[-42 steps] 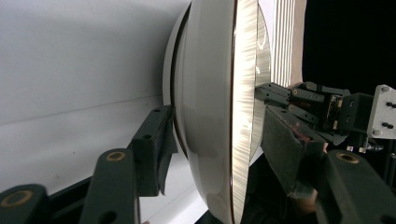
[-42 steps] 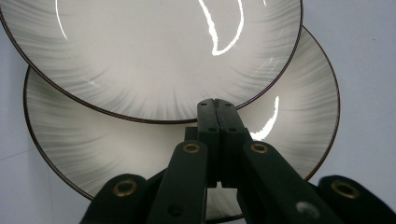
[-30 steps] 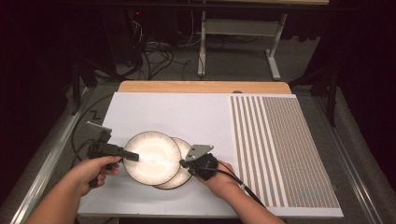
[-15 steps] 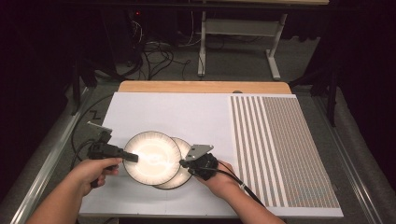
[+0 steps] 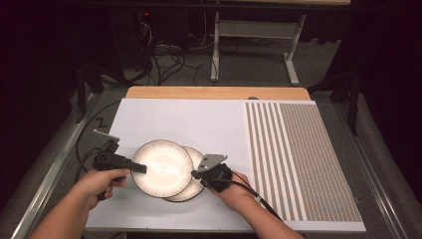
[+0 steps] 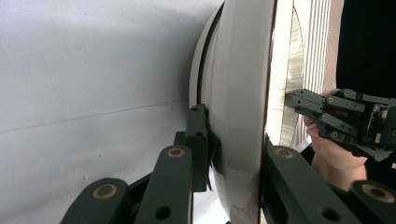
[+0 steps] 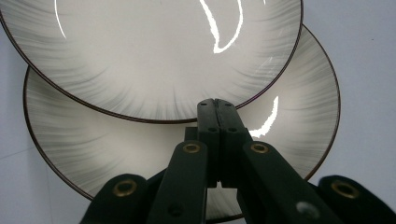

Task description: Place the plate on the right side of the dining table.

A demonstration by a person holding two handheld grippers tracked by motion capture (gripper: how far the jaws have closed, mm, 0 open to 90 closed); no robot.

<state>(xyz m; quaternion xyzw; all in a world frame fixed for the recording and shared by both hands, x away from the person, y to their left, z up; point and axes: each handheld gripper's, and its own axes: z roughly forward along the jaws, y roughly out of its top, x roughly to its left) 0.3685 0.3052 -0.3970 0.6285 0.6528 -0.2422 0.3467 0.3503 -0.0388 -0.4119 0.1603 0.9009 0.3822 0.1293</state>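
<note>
Two round, glossy cream ceramic plates with grey streaked borders and thin dark rims lie overlapped near the front left of the white table surface [image 5: 189, 119]. The upper plate [image 5: 161, 168] sits to the left and covers much of the lower plate [image 5: 195, 185], which shows as a crescent at the right and front. In the left gripper view the upper plate [image 6: 238, 116] appears edge-on, its rim raised off the white surface.

The left gripper [image 5: 138, 168] is clamped on the left edge of the upper plate: in its own view one black jaw lies under the plate's underside and the other against its top face, the rim pinched between them. The person's left hand [image 5: 97, 185] holds its handle.

The right gripper [image 5: 195, 175] rests over the right part of the lower plate [image 7: 299, 121], just at the rim of the upper plate [image 7: 154, 56]. In the right gripper view its two jaws are pressed together with nothing between them. The right hand [image 5: 234, 191] grips it from the front.

To the right, well apart from the plates, a panel of grey and white stripes [image 5: 298, 159] covers the table.
</note>
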